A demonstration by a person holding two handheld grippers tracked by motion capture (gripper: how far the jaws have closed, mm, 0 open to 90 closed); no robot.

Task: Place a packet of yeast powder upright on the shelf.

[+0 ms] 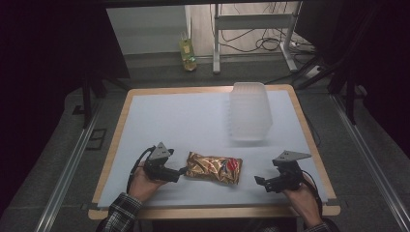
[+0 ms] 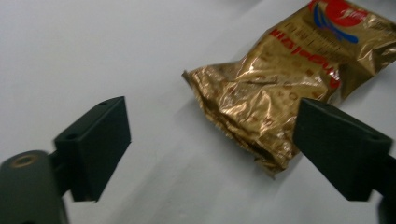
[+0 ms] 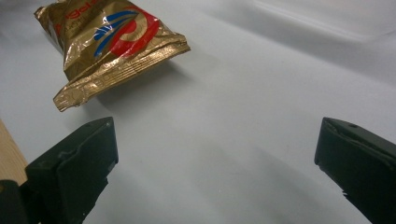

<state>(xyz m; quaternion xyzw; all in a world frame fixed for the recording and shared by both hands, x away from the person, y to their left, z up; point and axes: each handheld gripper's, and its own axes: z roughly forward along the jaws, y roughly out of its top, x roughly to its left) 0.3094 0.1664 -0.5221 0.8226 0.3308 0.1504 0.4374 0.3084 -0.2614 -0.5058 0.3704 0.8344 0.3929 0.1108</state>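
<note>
Flanking the crinkled gold foil snack bag (image 1: pixel 214 167) on the white sheet (image 1: pixel 193 121), my left gripper (image 1: pixel 182 170) and right gripper (image 1: pixel 259 180) both gape wide, holding nothing.

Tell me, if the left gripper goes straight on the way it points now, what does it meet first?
Most likely the gold snack bag: the open left gripper points at its crimped near end, which lies just ahead toward one jaw.
</note>
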